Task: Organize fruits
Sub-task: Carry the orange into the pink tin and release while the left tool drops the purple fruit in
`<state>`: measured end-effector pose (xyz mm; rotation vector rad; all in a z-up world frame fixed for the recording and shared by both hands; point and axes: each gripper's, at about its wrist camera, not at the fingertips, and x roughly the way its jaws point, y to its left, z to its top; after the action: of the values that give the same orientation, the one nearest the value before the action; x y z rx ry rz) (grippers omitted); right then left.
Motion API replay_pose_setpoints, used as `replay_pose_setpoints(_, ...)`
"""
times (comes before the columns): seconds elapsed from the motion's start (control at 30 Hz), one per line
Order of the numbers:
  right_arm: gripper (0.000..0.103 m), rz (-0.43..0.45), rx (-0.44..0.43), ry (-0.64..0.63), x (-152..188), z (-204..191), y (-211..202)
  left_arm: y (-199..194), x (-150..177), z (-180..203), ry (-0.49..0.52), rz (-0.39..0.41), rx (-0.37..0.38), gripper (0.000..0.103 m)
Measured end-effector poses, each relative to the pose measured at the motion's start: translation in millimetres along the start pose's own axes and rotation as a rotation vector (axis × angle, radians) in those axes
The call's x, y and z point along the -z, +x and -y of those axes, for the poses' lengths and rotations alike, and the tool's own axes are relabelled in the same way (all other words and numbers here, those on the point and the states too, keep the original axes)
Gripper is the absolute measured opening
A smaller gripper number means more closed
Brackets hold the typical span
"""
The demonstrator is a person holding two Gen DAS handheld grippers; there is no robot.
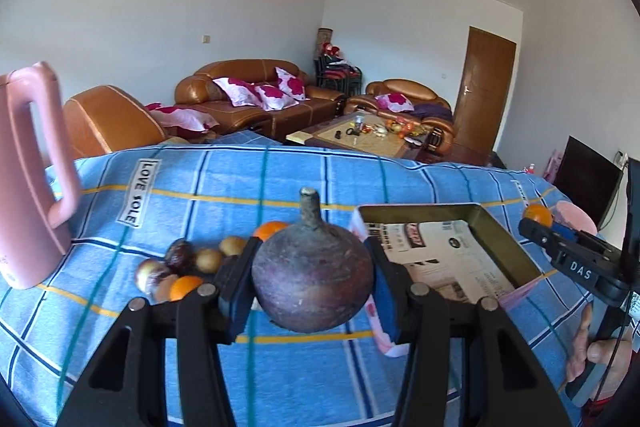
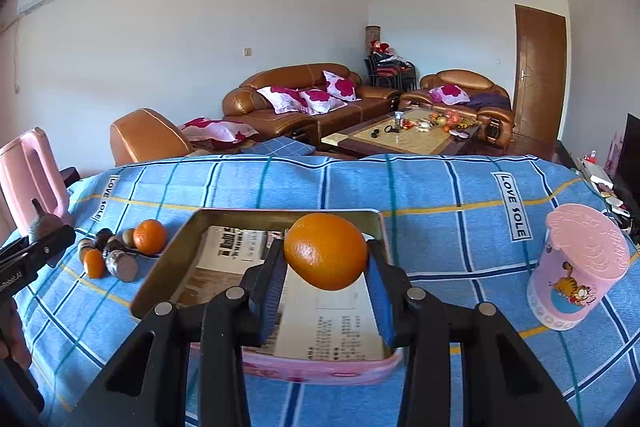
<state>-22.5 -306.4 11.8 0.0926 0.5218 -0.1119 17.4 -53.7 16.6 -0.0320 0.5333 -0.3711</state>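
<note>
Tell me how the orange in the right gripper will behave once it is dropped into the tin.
The orange looks round and smooth, so it will probably roll on the paper lining. The tin has raised walls, which should stop it. Its rind looks firm, so the fingers likely won't bruise it.

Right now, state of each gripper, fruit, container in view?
left gripper: shut on the purple stemmed fruit, lifted off the cloth.
right gripper: shut on an orange, held over the tin.
tin tray: open, paper-lined, no fruit visible inside.
fruit pile: loose on the blue cloth, left of the tin.
pink cup: upright, lid on.
pink jug: upright.
</note>
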Motion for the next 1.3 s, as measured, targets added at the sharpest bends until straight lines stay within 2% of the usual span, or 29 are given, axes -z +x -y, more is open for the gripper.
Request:
replay_pose_setpoints(0.17, 0.041, -0.023, 0.023, 0.011, 0.9, 19.5, 7.2, 30.1, -3.1, 51.7, 0.035, -0.047, 0.041, 0.053)
replay_pose_setpoints(0.33, 0.041, -0.049, 0.028, -0.003, 3.8, 20.2, 12.8, 54.3, 7.3, 82.6, 0.039, -0.124, 0.032, 0.053)
replay_pose_setpoints(0.4, 0.041, -0.066, 0.02, -0.011, 5.2, 18.8, 16.0, 59.0, 11.0, 85.1, 0.039, -0.146, 0.033, 0.053)
replay_pose_setpoints(0.53, 0.041, -0.074, 0.02, -0.042, 7.7, 11.4, 18.4, 57.2, 15.1, 93.2, 0.103, -0.132, 0.002, 0.053)
replay_pose_setpoints(0.67, 0.041, -0.094, 0.021, -0.069, 11.5, 3.3, 22.8, 59.8, 15.5, 92.1, 0.106, -0.154, 0.022, 0.053)
replay_pose_setpoints(1.13, 0.042, -0.141, -0.035, 0.002, 14.9, 8.8, 29.9, 65.4, 18.2, 100.9, 0.151, -0.19, 0.003, 0.054)
replay_pose_setpoints(1.3, 0.05, -0.131, -0.065, 0.032, 15.7, 9.0, 26.7, 59.8, 17.9, 103.2, 0.164, -0.16, -0.031, 0.058)
